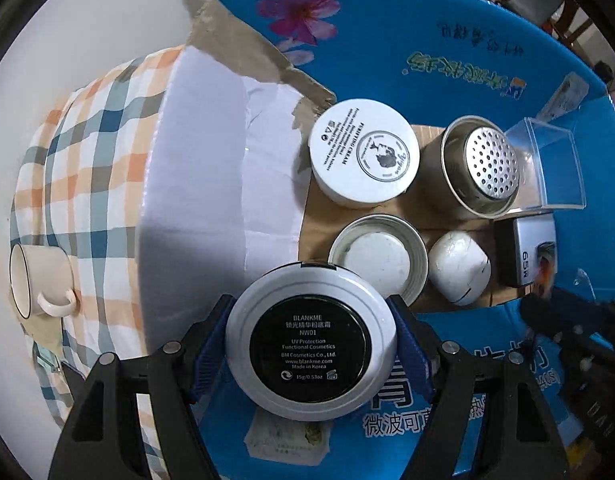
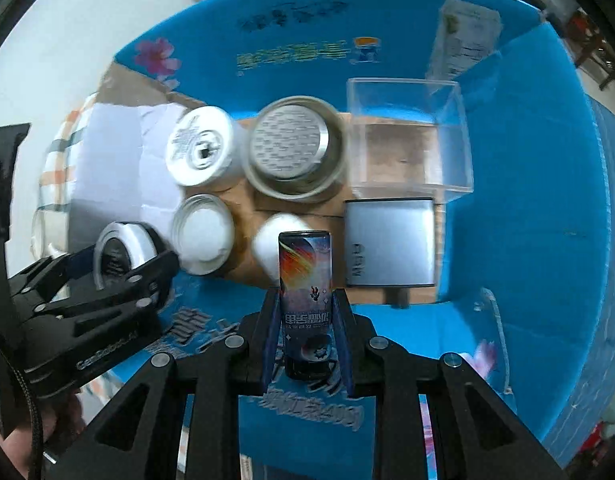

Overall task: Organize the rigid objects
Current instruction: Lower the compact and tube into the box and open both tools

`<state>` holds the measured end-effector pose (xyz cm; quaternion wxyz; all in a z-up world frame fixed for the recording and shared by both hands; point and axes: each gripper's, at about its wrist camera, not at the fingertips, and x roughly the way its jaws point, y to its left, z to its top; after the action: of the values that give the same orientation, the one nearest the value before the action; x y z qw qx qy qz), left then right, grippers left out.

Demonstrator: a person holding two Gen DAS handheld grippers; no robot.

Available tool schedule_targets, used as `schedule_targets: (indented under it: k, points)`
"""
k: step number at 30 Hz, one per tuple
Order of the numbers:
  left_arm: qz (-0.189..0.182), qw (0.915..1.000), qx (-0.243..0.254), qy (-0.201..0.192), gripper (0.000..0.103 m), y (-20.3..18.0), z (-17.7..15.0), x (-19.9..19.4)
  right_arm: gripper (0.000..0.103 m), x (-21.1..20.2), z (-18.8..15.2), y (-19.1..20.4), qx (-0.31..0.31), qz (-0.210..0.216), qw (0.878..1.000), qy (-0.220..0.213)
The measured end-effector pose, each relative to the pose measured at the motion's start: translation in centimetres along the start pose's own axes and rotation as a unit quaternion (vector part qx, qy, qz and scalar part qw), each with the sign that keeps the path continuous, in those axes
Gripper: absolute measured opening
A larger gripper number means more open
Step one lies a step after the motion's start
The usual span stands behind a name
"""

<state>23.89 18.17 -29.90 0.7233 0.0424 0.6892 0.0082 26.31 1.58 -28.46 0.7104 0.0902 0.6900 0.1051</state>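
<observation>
Your left gripper [image 1: 311, 336] is clamped on the round white cosmetics compact [image 1: 310, 342], its blue-padded fingers [image 1: 211, 340] pressing both sides of the rim and the black label facing the camera. You hold it over the near edge of the blue cardboard box [image 1: 427, 52], just this side of the small open tin [image 1: 379, 258] on the box floor.

Your right gripper [image 2: 307, 320] grips the slim printed can [image 2: 305, 300] — upright between the two fingers, above the near blue flap. From that view the compact sits to the left of the can, near the tin and well apart from it.

Inside the box lie the white cream jar [image 1: 363, 152], the metal canister with a perforated lid [image 1: 479, 168], the white rounded object [image 1: 459, 268], the silver charger box [image 2: 389, 242] and the clear plastic case [image 2: 407, 136]. Outside, a white mug [image 1: 39, 284] rests on the checked cloth [image 1: 95, 152].
</observation>
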Motion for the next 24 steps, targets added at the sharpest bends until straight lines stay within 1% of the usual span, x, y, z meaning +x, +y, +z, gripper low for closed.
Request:
schedule_targets:
  k: [3,6,9,11,15,16,17,18,19,20,21,22,23,24]
  points:
    - [0.0,0.9999,0.008,0.008,0.073,-0.4,0.0,0.1,0.027,0.3,0.0,-1.8,0.027,0.001,1.0,0.005]
    - [-0.001,0.9997,0.013,0.021,0.075,-0.8,0.0,0.4,0.027,0.3,0.0,-3.3,0.033,-0.023,0.999,0.0]
    - [-0.026,0.9993,-0.006,0.026,0.075,-0.4,-0.2,0.3,0.027,0.4,0.1,-4.0,0.035,-0.027,0.999,0.001]
    - [-0.035,0.9987,-0.018,0.032,0.075,0.0,-0.3,0.3,0.027,0.8,0.3,-4.4,0.037,-0.021,0.999,0.008]
    - [-0.057,0.997,-0.039,0.032,0.075,0.8,-0.6,-0.4,0.029,1.1,0.5,-4.9,0.041,-0.024,0.999,0.019]
    - [-0.063,0.9966,-0.045,0.028,0.078,1.0,-0.7,-0.8,0.029,1.1,0.5,-4.8,0.041,-0.025,0.999,0.019]
    - [-0.07,0.996,-0.051,0.024,0.081,1.2,-0.7,-1.2,0.031,1.2,0.6,-4.9,0.04,-0.025,0.999,0.02]
    - [-0.075,0.9954,-0.055,0.021,0.085,1.4,-0.8,-1.5,0.035,1.1,0.5,-4.9,0.039,-0.026,0.999,0.02]
    - [-0.08,0.9949,-0.06,0.015,0.085,1.6,-0.9,-2.0,0.038,1.0,0.4,-5.1,0.04,-0.027,0.999,0.02]
    - [-0.081,0.9947,-0.062,0.011,0.085,1.7,-0.9,-2.4,0.044,0.4,0.1,-5.7,0.038,-0.028,0.999,0.018]
    - [-0.08,0.9947,-0.064,0.006,0.087,1.7,-1.2,-2.8,0.046,0.2,0.0,-5.8,0.037,-0.027,0.999,0.017]
    - [-0.077,0.9948,-0.066,0.001,0.093,1.8,-1.3,-3.3,0.047,0.0,-0.1,-5.9,0.035,-0.026,0.999,0.015]
    - [-0.075,0.9949,-0.068,-0.005,0.096,2.1,-1.5,-3.8,0.05,-0.5,-0.1,-5.9,0.034,-0.027,0.999,0.015]
    - [-0.073,0.9949,-0.069,-0.012,0.097,2.0,-1.8,-4.4,0.058,-0.9,-0.4,-5.6,0.028,-0.032,0.999,0.011]
